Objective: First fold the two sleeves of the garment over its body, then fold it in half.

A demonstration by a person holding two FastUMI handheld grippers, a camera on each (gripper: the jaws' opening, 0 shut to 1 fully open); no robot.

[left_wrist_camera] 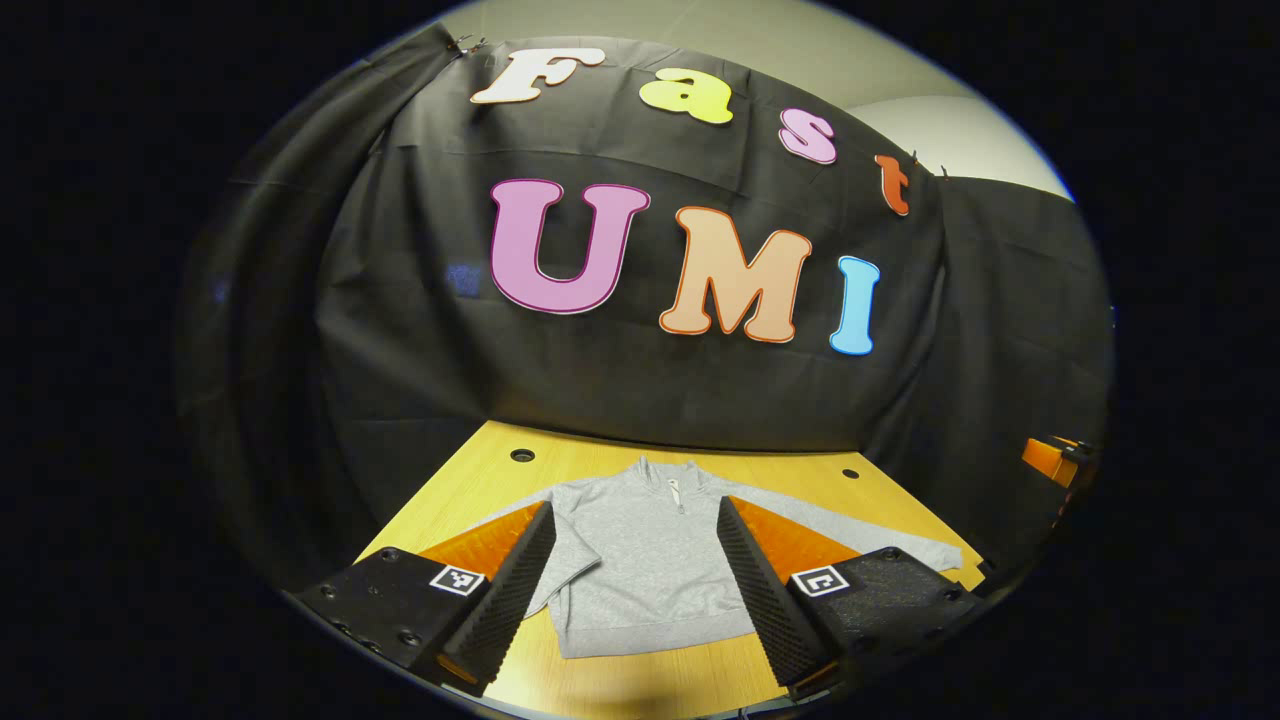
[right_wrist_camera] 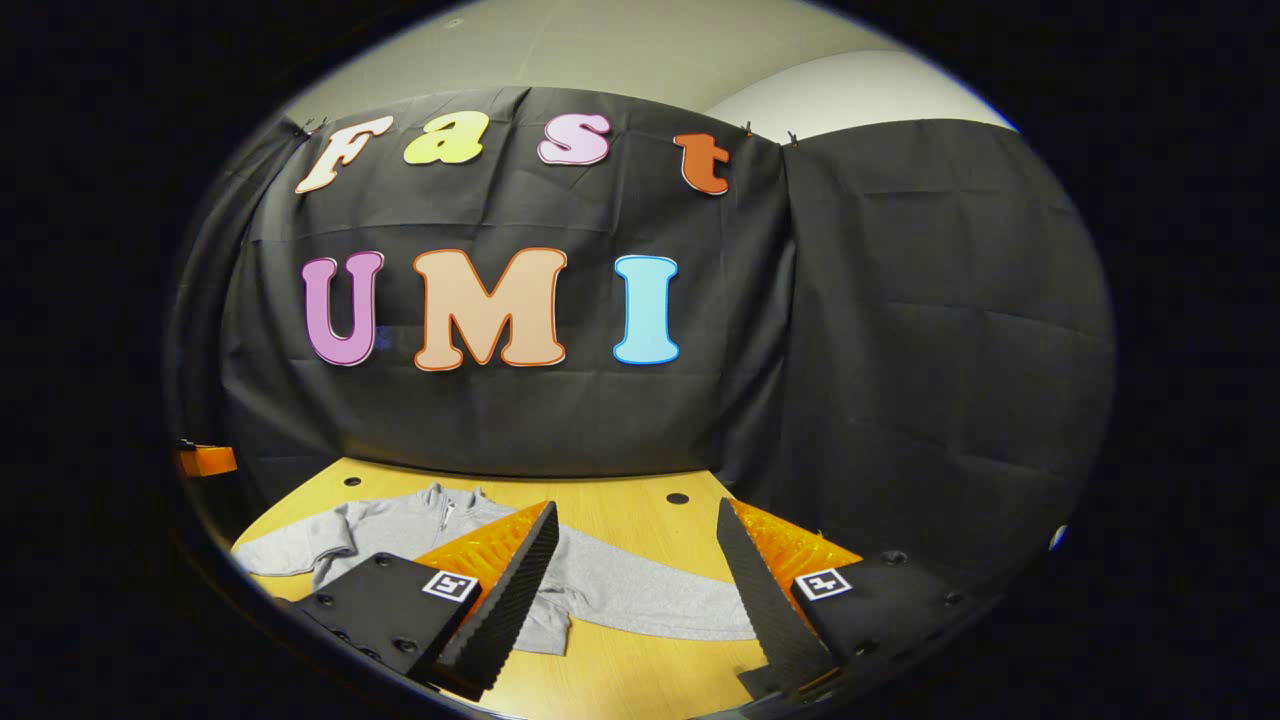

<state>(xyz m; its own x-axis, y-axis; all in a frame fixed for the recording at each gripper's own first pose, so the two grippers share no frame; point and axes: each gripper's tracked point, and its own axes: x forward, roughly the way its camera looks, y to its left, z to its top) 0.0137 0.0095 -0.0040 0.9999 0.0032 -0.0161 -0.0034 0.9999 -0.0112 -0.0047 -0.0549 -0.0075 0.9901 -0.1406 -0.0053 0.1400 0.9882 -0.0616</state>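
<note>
In the left gripper view the left gripper point(left_wrist_camera: 636, 560) hangs above the near edge of the wooden table point(left_wrist_camera: 500, 470), its two ribbed fingers spread wide and holding nothing. Straight ahead, framed between those fingers, the grey garment point(left_wrist_camera: 640, 570) lies flat and face up on the table — collar and short zip at the far end, hem nearest the gripper. One sleeve point(left_wrist_camera: 870, 540) runs out behind the finger on that view's right side; the other is partly hidden behind the opposite finger.

In the right gripper view the right gripper point(right_wrist_camera: 636, 570) is likewise released, fingers well apart over the table point(right_wrist_camera: 620, 500). The garment point(right_wrist_camera: 400, 525) lies ahead and to its left — a sleeve point(right_wrist_camera: 660, 600) stretches across the gap between the fingers, unfolded.
</note>
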